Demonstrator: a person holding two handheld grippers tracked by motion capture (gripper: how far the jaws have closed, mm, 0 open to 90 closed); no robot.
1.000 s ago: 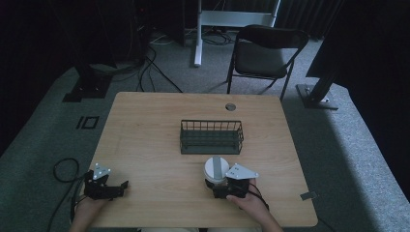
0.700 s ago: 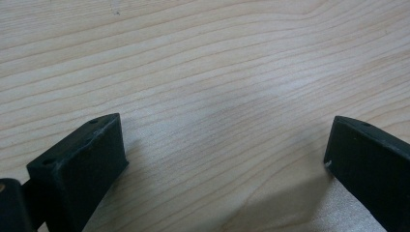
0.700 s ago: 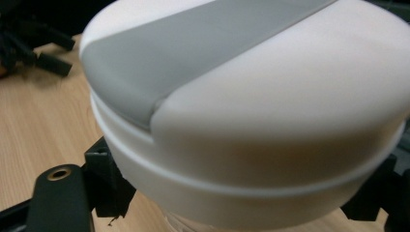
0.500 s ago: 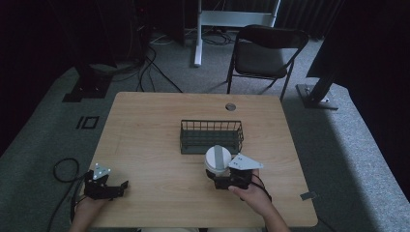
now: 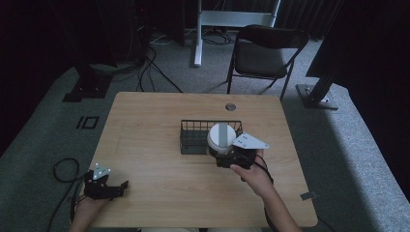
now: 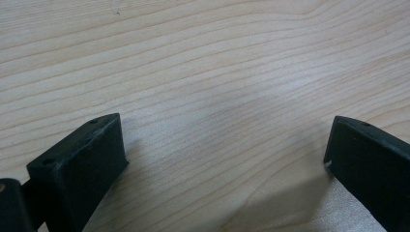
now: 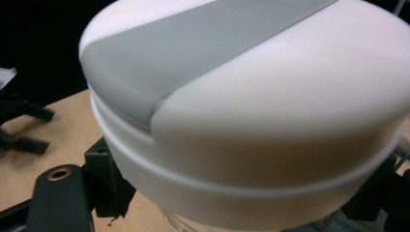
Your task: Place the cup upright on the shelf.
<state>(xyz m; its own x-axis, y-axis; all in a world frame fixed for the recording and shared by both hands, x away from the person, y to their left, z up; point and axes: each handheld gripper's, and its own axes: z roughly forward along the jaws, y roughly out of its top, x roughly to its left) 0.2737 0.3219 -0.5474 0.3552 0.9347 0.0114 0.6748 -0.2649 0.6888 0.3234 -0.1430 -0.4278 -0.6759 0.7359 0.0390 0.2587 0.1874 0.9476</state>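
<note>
Wooden table: white grey-striped lidded container pinched by right gripper over wire basket; left gripper spread, empty.

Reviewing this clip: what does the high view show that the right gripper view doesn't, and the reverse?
High view alone: the wire basket on the table, the folding chair beyond it, and the right gripper seen from outside. Right gripper view alone: a close look at the seam under the white container's lid. Both: the container with its grey stripe, and the left gripper.

Left gripper agape, right gripper clamped.
</note>
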